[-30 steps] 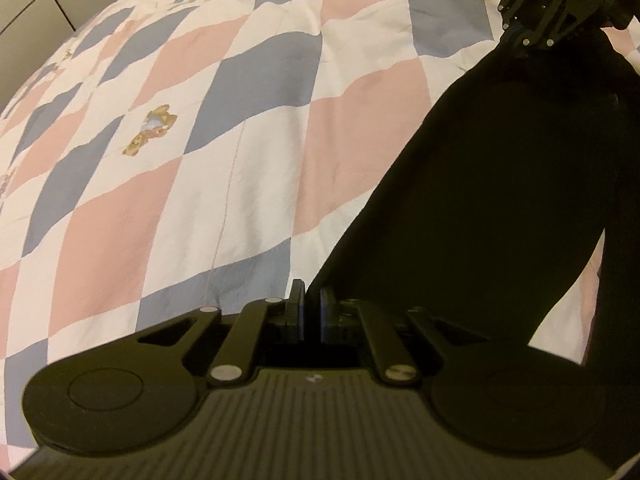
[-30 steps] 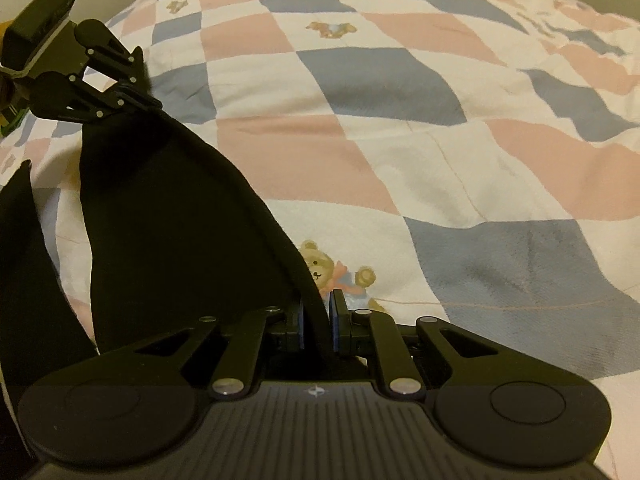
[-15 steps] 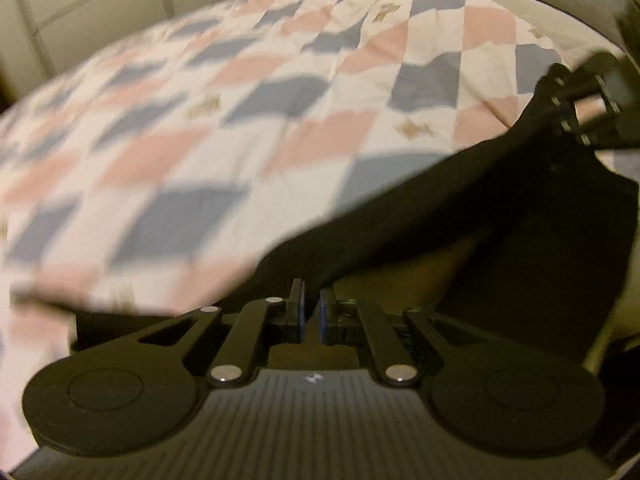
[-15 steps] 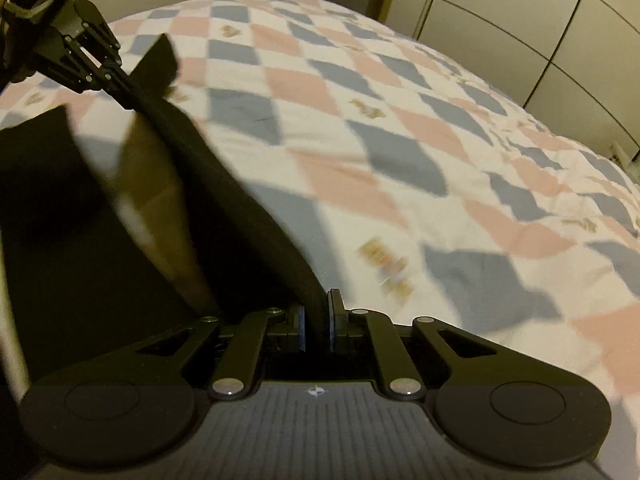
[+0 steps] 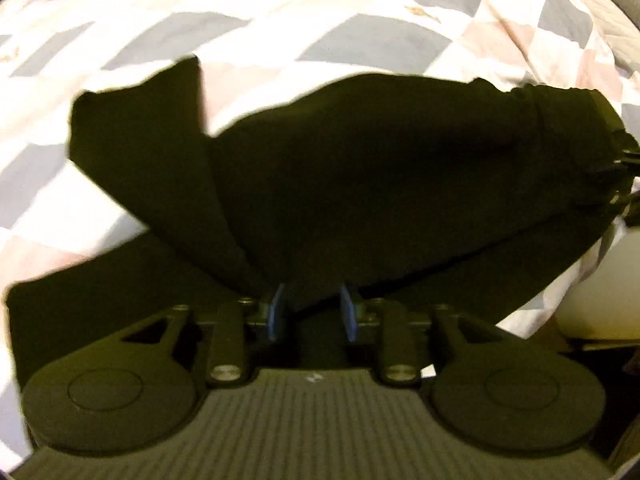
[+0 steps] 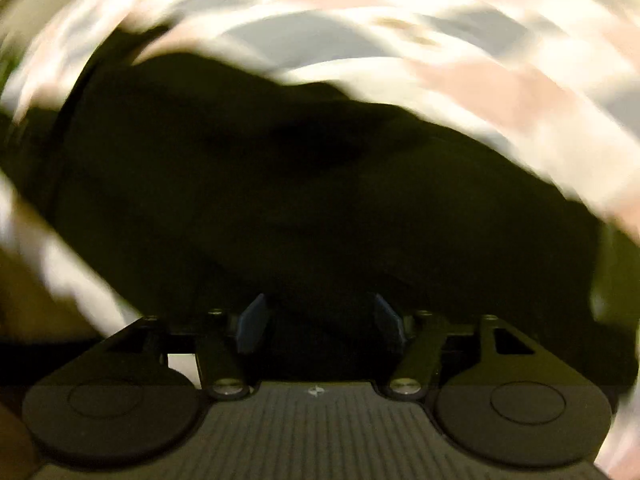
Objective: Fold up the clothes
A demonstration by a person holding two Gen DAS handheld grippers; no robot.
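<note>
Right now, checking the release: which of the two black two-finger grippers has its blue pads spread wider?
The right gripper: its opening jaws gape wide over the black garment. The left gripper's opening pads stand closer together.

Bed with pink, grey and white diamond-check quilt [image 5: 372, 40], rumpled at right, warm dim light

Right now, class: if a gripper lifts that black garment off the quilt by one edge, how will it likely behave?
The black garment would probably droop, since it already lies in soft overlapping folds. It looks thin, so likely light. It may slide on the checked quilt if pushed. The left gripper is opening around it.
</note>
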